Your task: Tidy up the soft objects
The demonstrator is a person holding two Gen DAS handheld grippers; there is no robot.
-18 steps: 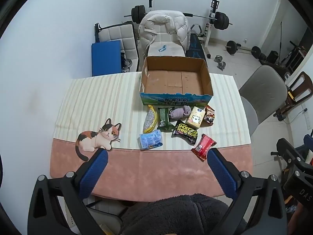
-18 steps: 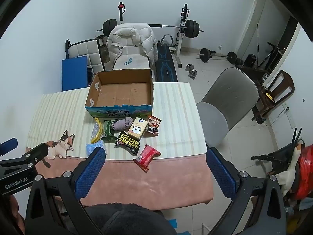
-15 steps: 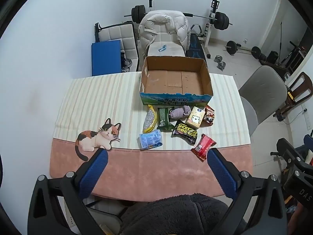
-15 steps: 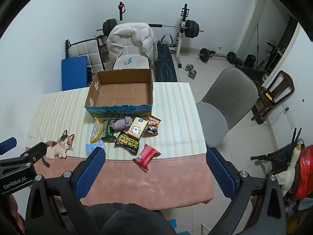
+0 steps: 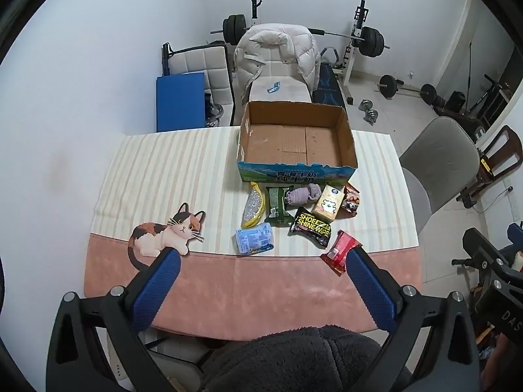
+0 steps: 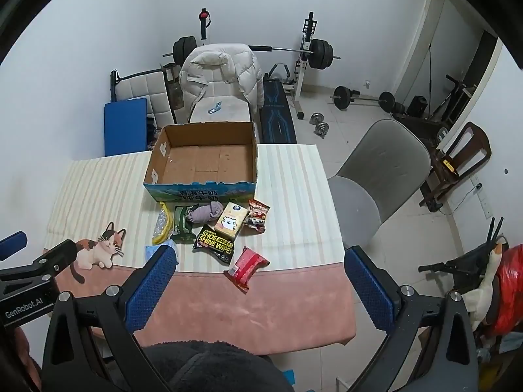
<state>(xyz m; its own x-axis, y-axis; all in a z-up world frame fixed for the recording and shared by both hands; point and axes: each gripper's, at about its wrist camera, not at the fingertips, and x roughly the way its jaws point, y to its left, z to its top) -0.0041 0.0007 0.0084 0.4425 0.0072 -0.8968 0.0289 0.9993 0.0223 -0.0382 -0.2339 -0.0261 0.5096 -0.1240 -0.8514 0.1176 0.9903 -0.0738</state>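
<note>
Since the box (image 5: 295, 143) is seen bare to its cardboard floor, the task is judged not yet begun: nothing is packed, and every soft thing is left on the table (image 5: 163, 170). Farthest left, a cat figure (image 5: 163, 233) is seen alone on the cloth, well apart from the rest. Next, just before the box's printed front wall, a cluster is laid out: a yellow pouch (image 5: 253, 207), a blue pack (image 5: 254, 238) near the table's pink band, a green packet (image 5: 278, 204), a rolled purple cloth (image 5: 302, 194) touching that packet, black wipes (image 5: 310, 227), a cream carton (image 5: 328, 203), a small snack bag (image 5: 351, 197), and a red packet (image 5: 340, 251) nearest the edge. Both claws are held above the near edge, clear of everything. The left gripper (image 5: 261, 281) is spread wide and nothing is held between its blue pads; the right gripper (image 6: 260, 281) is likewise spread wide and holds nothing. All eight pieces of the cluster are judged left to be moved, and whether the cat is meant to be counted among them cannot be told.
</note>
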